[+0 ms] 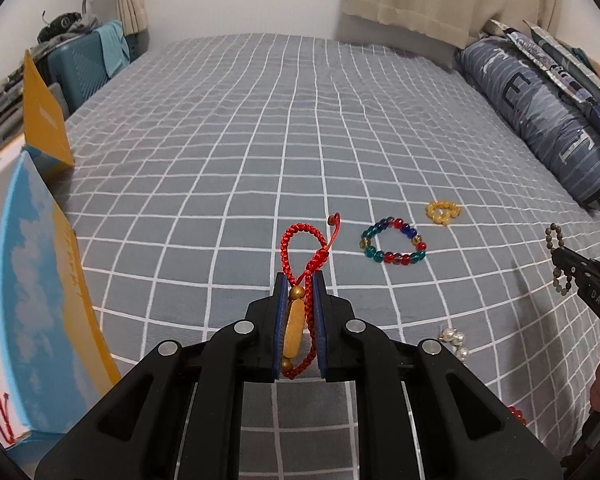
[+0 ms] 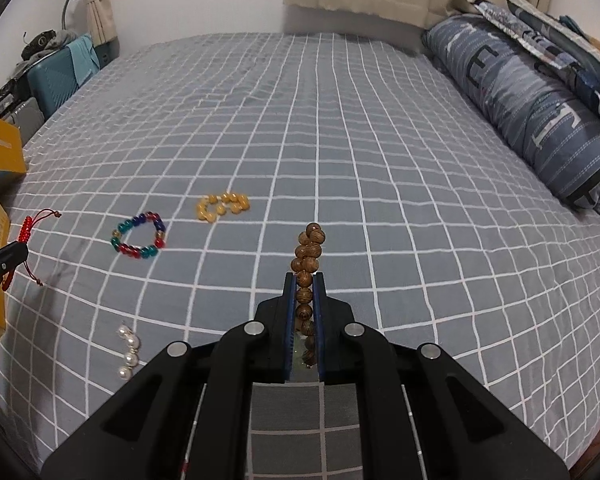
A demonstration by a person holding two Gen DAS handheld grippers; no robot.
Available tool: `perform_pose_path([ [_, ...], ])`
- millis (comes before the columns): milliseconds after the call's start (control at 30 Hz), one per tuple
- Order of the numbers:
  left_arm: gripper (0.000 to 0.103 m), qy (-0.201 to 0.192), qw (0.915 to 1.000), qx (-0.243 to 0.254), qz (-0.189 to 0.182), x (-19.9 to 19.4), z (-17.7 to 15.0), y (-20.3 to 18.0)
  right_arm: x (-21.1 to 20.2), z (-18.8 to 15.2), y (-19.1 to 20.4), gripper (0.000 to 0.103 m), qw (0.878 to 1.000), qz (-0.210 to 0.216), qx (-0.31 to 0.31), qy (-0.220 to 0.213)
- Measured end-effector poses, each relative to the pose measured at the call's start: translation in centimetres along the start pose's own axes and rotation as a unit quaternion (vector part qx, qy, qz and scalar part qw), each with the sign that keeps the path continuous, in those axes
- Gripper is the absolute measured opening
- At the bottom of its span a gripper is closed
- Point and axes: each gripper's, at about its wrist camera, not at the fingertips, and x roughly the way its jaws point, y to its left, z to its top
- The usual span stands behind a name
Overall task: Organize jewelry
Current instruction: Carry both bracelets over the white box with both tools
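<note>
My left gripper [image 1: 300,280] is shut on a red braided cord bracelet [image 1: 300,248] with a yellow bar bead, held above the bed. My right gripper [image 2: 304,280] is shut on a brown wooden bead bracelet [image 2: 309,252], also held above the bed. On the bedsheet lie a multicolour glass bead bracelet [image 1: 394,240] [image 2: 139,236], a yellow bead bracelet [image 1: 443,212] [image 2: 222,206] and a pearl strand [image 1: 456,342] [image 2: 129,350]. The right gripper with the wooden beads shows at the right edge of the left wrist view [image 1: 572,268]. The left gripper with the red cord shows at the left edge of the right wrist view [image 2: 4,258].
A blue and yellow open box [image 1: 40,300] stands at the left bed edge, with another red bracelet [image 1: 0,416] in it. A rolled blue quilt [image 2: 532,112] lies along the right. A teal suitcase [image 1: 80,68] stands at the far left. A red bead piece [image 1: 518,414] lies near the front.
</note>
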Motion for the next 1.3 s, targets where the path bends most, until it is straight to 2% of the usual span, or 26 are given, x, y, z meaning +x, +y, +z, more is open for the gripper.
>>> perform_pose_path([
  [400,0.012,-0.028,0.9996,0.005,0.002,-4.7,0.4,-0.9,-4.8,0.8,1.6,0.008,0.999,0.002,-0.015,-0.048],
  [733,0.012,-0.051,0.9987,0.001,0.004,-8.3,0.2,0.2,-7.6,1.5,4.2,0.008,0.997,0.021,-0.031,-0.071],
  [1000,0.012,-0.062,0.9969,-0.026,0.04,-11.0,0.3,3.8,-8.4,3.3,8.4,0.008,0.994,0.057,-0.056,-0.078],
  [1133,0.012,-0.07,0.9949,-0.044,0.058,-12.9,0.1,6.4,-8.4,4.4,11.5,0.008,0.991,0.077,-0.075,-0.081],
  [1300,0.012,-0.082,0.9893,-0.07,0.098,-15.8,-0.4,10.2,-8.6,5.4,16.3,0.008,0.985,0.111,-0.101,-0.081],
])
